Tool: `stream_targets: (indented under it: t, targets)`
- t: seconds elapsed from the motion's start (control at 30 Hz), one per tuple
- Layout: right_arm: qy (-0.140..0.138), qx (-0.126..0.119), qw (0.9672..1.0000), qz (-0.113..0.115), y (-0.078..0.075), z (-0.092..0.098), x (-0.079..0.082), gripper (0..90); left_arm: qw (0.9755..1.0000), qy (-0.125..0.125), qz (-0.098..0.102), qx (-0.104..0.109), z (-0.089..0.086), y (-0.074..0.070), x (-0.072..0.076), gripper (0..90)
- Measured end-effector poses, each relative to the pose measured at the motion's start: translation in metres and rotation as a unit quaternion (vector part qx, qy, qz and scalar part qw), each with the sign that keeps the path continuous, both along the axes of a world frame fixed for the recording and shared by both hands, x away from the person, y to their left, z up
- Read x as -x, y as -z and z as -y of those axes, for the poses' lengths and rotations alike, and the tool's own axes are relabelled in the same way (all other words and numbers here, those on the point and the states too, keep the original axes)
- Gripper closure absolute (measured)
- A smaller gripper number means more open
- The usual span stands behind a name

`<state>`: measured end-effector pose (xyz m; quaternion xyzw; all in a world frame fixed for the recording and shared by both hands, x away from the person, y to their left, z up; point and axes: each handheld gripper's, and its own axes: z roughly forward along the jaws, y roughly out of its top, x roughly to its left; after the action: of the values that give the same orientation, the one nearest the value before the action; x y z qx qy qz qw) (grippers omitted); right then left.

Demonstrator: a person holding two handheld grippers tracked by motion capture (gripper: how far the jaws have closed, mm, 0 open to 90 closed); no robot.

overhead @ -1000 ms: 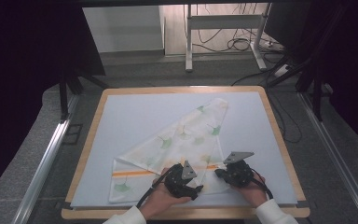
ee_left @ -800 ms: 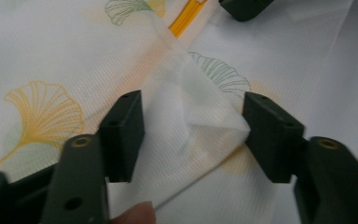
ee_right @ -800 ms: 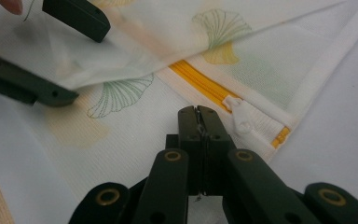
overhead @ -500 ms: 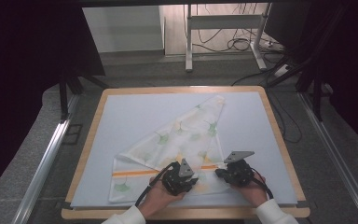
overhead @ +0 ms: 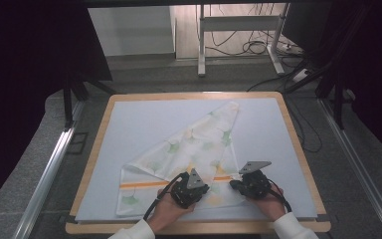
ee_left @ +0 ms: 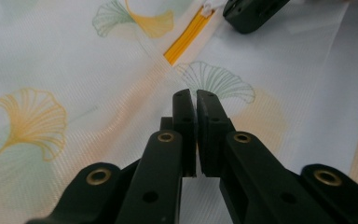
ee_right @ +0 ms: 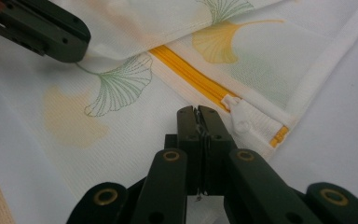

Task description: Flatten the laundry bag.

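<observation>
With our left gripper (ee_left: 196, 100) and right gripper (ee_right: 196, 114) both pressed together over the cloth (overhead: 189, 149) at 6 o'clock, we risk dragging and rumpling its thin fold.

right gripper (ee_right: 197, 112): fingers pressed together, low over the cloth | cloth (ee_right: 121, 112): white, leaf print, yellow zipper (ee_right: 191, 74) with white pull (ee_right: 240, 116) just right of the tips | left gripper (ee_right: 42, 30): far left, on the cloth
</observation>
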<state>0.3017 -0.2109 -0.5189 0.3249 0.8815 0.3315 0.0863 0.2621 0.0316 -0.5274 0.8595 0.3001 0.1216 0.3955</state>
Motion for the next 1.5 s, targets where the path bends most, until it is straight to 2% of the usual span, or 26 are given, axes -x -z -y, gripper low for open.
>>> stream_targets:
  t: [0.47,1.0,1.27,1.5]
  targets:
    - [0.000,0.000,1.0000,0.000,0.000,0.000,0.000,86.5,0.9995,0.000,0.005,0.031,-0.011,-0.013,-0.001,88.8]
    - [-0.002,0.001,1.0000,0.001,0.000,0.000,0.000,86.5,0.9982,-0.028,0.019,0.049,-0.034,-0.027,-0.009,89.2]
    - [-0.002,0.000,1.0000,0.001,0.000,0.000,0.000,86.5,0.9981,-0.033,0.020,0.048,-0.039,-0.030,-0.013,89.4]
    - [0.000,0.001,1.0000,0.001,0.000,0.000,0.000,86.5,0.9973,-0.041,0.022,0.057,-0.047,-0.033,-0.016,89.4]
